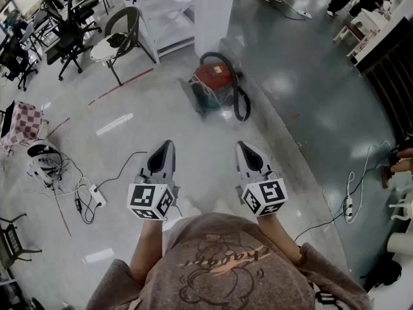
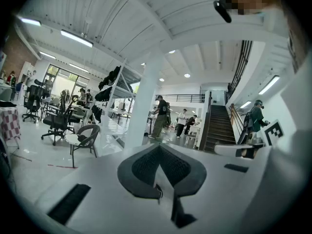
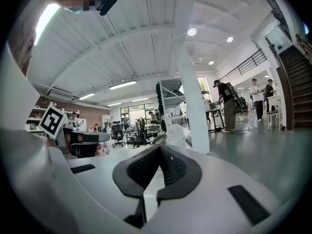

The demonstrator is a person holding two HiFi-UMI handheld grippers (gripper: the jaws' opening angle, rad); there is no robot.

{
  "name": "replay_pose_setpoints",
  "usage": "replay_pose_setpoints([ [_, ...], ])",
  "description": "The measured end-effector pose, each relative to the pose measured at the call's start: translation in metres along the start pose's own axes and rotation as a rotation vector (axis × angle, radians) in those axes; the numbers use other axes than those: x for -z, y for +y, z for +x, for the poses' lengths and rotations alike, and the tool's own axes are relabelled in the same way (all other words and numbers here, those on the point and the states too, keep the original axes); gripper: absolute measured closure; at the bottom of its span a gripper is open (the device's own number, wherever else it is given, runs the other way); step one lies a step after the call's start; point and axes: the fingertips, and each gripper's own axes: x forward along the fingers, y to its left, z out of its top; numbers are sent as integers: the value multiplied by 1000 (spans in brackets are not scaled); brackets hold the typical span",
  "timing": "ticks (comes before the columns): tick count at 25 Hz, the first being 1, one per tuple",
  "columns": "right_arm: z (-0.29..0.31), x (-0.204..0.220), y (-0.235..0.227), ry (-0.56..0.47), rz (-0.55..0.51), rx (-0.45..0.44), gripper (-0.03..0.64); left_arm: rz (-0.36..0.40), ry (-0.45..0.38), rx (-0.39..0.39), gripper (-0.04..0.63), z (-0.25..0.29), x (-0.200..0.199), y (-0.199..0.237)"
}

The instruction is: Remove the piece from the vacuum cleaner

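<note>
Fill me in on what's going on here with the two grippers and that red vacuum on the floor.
A person stands holding the left gripper and the right gripper out in front, side by side. Both have their jaws shut with nothing between them. The red vacuum cleaner, with its black hose looped around it, sits on the floor ahead beside a white pillar, well beyond the grippers. Nothing has been taken off it yet; the job hasn't begun.
</note>
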Motion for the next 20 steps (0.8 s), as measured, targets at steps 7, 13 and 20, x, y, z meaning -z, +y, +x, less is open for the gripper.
replay_pose_setpoints([
  [7, 7, 7, 12, -2, 35, 16, 624, 22, 4, 35, 597, -1, -6, 10],
  [13, 16, 15, 21, 1, 42, 61, 624, 35, 13, 75, 597, -1, -9, 26],
  [20, 31, 19, 24, -7, 33, 110, 624, 57, 26, 120, 597, 5, -6, 46],
])
